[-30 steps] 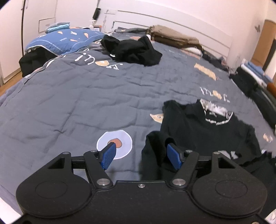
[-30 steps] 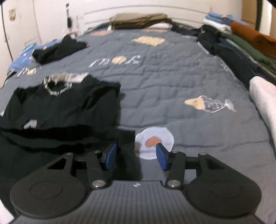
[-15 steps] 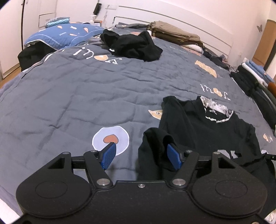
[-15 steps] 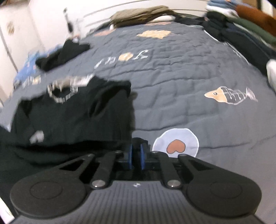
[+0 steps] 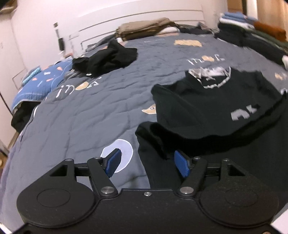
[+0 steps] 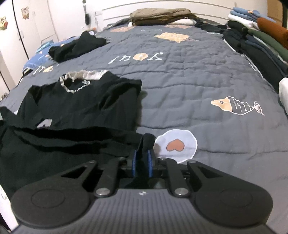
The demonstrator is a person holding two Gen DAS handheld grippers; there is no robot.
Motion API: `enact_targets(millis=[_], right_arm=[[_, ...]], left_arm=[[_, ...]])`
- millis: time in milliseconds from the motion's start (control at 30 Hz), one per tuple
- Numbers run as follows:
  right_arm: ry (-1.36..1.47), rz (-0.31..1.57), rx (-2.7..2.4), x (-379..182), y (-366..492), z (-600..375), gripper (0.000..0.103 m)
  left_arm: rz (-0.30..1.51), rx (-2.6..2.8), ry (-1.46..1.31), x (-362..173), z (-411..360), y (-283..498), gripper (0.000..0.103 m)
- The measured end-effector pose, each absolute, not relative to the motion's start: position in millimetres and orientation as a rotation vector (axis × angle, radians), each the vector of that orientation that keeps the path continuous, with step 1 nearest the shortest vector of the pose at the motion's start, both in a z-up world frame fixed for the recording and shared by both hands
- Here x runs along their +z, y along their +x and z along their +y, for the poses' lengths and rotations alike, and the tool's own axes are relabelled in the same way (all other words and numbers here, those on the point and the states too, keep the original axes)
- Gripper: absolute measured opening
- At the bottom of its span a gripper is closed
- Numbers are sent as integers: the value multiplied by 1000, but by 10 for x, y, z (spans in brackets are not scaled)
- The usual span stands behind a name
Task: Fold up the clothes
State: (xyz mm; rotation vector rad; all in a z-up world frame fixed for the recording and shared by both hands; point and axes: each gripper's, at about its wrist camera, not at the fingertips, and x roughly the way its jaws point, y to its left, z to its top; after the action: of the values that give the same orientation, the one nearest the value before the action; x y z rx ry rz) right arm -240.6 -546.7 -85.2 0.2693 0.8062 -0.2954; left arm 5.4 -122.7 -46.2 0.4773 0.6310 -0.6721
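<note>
A black shirt [image 5: 216, 108] with a grey-trimmed collar lies spread on the grey quilt [image 5: 90, 117]. My left gripper [image 5: 147, 162] hovers open at the shirt's lower left edge. Its right pad is over a folded-up sleeve and its left pad over bare quilt. In the right wrist view the same shirt [image 6: 77, 106] lies to the left. My right gripper [image 6: 142, 160] pinches a bunched corner of the shirt's hem between its blue pads. Its jaws are opening slightly, with the fabric still pressed between them.
A crumpled black garment [image 6: 77, 46] lies further up the bed, beside a blue pillow [image 5: 36, 84]. Folded khaki clothes [image 6: 160, 16] sit at the headboard. Stacks of folded clothes [image 6: 261, 36] line the right edge, with a white item [image 6: 284, 91] below them.
The right gripper has closed on the shirt's hem corner and bunched it up. The left gripper has rolled and shifted along the shirt's edge, staying open.
</note>
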Motion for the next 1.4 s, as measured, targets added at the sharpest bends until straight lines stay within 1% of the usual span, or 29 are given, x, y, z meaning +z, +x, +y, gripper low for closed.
enact_targets(millis=[33, 167, 333, 433, 567, 633, 667, 733, 867, 933, 967, 1000, 1033, 1067, 1100, 1133, 1167, 1233, 1400], right_arm=[[257, 815, -294, -868, -2401, -5457, 14], [210, 854, -294, -945, -2364, -5418, 16], [201, 857, -294, -989, -2303, -5382, 19], [183, 851, -293, -1009, -2297, -5355, 22], [237, 825, -292, -1031, -2301, -5399, 26], [281, 812, -295, -1055, -2293, -5437, 28], [295, 808, -294, -1066, -2287, -5445, 29], [316, 799, -289, -1082, -2278, -5455, 31], [402, 775, -292, -1103, -2277, -5534, 31], [470, 757, -296, -1101, -2293, -5597, 31], [499, 750, -297, -1101, -2299, -5621, 31], [511, 746, -295, -1102, -2297, -5624, 31], [523, 742, -293, -1104, -2296, -5626, 30], [536, 739, -292, -1107, -2294, -5629, 28], [549, 741, -295, -1114, -2288, -5634, 24], [564, 743, -298, -1119, -2284, -5640, 19], [583, 741, -303, -1114, -2285, -5654, 17], [617, 719, -316, -1076, -2303, -5680, 9], [724, 583, -336, -923, -2430, -5785, 6]], left_arm=[[620, -664, 491, -496, -1210, 45, 65], [574, -596, 707, -715, -1325, -4, 65], [501, -635, 729, -711, -1474, 67, 65], [505, -644, 660, -697, -1497, 239, 65], [522, -707, 473, -552, -1457, 406, 64], [559, -740, 409, -540, -1444, 472, 59], [582, -754, 382, -549, -1443, 505, 55], [623, -780, 352, -566, -1455, 536, 55], [697, -808, 264, -593, -1439, 628, 55], [726, -817, 208, -600, -1403, 672, 46], [746, -817, 176, -598, -1385, 703, 32], [757, -810, 158, -602, -1365, 728, 21], [768, -803, 140, -605, -1346, 753, 18], [778, -795, 122, -608, -1326, 778, 12], [789, -788, 104, -612, -1307, 802, 9], [793, -783, 89, -610, -1292, 821, 9], [793, -783, 76, -603, -1282, 823, 8], [761, -769, 72, -557, -1268, 813, 7], [696, -733, -43, -403, -1129, 855, 2]])
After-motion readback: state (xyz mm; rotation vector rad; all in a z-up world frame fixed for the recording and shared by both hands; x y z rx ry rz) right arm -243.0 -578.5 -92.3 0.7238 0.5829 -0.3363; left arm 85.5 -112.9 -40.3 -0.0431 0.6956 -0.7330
